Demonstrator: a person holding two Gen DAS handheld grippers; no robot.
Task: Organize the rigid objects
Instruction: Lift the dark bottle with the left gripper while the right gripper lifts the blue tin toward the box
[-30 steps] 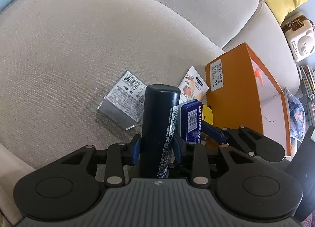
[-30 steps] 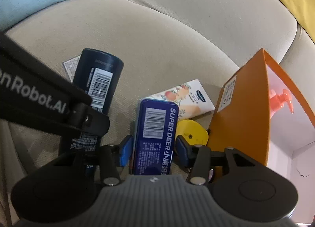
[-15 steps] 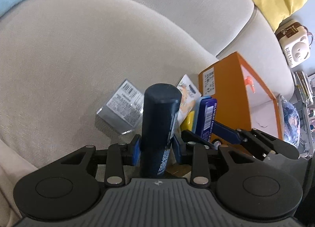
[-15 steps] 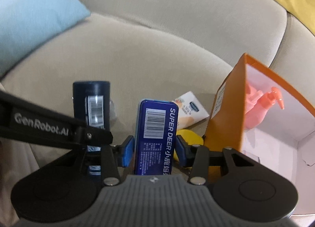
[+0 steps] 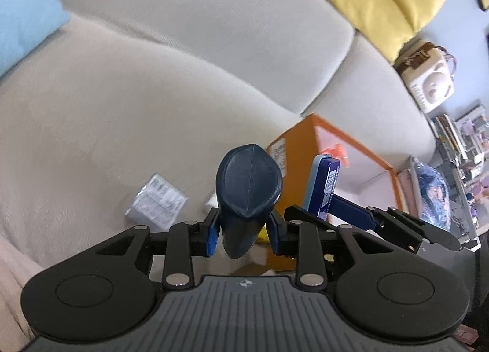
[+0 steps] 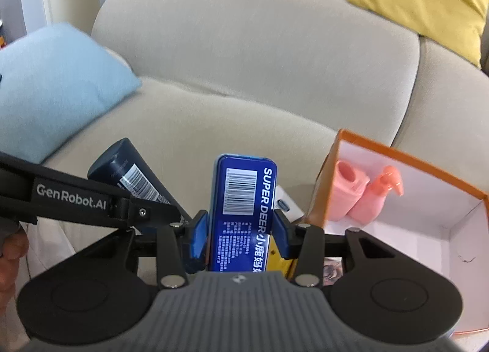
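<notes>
left wrist: left gripper (image 5: pixel 243 237) clamped on dark navy bottle (image 5: pixel 248 196), held above beige sofa (image 5: pixel 128 101), clear packet (image 5: pixel 156 203) lying below | right wrist: right gripper (image 6: pixel 239 237) clamped on blue SUPER DEER box (image 6: pixel 243 208), beside open orange box (image 6: pixel 406 199) holding 2 pink bottles (image 6: pixel 363 193)

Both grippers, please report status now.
Left gripper shut on dark navy tube. Right gripper shut on blue Super Deer box. Orange cardboard box open, unobstructed.

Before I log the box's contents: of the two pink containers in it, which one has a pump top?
The pink pump bottle, the one nearer the box's open middle. The pink container beside it, against the orange box wall, has a plain wide top.
</notes>
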